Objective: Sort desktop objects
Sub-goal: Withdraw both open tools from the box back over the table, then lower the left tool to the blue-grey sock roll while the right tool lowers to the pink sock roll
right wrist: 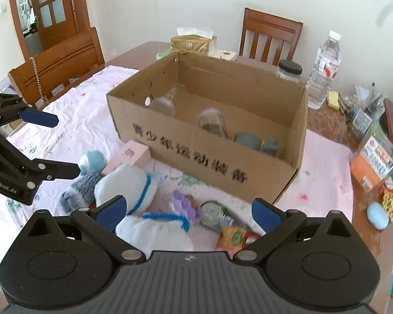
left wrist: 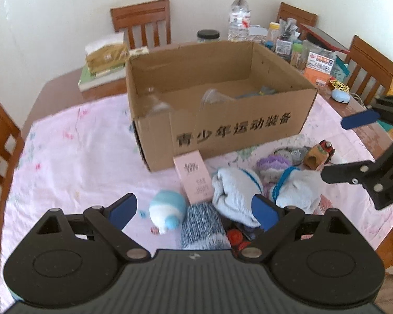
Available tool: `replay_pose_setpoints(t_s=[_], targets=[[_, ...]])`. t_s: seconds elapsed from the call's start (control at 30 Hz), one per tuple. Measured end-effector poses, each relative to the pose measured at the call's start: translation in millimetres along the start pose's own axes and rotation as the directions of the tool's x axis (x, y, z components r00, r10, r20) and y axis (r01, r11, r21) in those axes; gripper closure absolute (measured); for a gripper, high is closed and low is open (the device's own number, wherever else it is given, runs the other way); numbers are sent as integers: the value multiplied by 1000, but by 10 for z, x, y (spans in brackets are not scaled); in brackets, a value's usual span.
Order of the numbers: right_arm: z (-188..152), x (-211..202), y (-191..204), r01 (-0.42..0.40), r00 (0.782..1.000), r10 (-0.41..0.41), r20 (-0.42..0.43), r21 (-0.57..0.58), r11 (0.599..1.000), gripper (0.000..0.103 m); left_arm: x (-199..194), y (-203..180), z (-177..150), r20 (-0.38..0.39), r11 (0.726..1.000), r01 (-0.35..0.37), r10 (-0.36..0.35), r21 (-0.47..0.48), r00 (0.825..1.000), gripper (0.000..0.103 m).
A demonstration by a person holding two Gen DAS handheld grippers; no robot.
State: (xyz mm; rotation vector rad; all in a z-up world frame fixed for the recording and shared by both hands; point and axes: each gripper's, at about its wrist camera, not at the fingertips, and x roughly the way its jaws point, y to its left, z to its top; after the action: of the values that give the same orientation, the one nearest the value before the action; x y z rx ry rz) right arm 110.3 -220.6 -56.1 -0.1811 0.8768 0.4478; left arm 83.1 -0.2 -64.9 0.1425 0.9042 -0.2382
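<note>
Two wrist views angled down, close over the table, sharing the cardboard box (left wrist: 222, 99) (right wrist: 209, 120)

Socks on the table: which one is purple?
The fuzzy purple sock, lying beside the glass jar in front of the cardboard box. The big socks nearby are white with blue stripes.

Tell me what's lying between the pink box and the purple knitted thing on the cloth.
A rolled white sock with blue trim lies between the pink box and the purple knit piece, clearest in the left wrist view.
</note>
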Motion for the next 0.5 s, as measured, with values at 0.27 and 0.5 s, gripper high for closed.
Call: replay_pose_setpoints(t_s=[0.27, 0.5], targets=[[-328, 11, 41, 1, 1000, 0, -19, 36, 999, 0, 161, 77, -295, -47, 993, 18, -24, -113, 999, 9], [-583, 197, 56, -26, 996, 33, -86, 82, 996, 0, 338, 132, -423, -70, 985, 30, -42, -172, 997, 9]])
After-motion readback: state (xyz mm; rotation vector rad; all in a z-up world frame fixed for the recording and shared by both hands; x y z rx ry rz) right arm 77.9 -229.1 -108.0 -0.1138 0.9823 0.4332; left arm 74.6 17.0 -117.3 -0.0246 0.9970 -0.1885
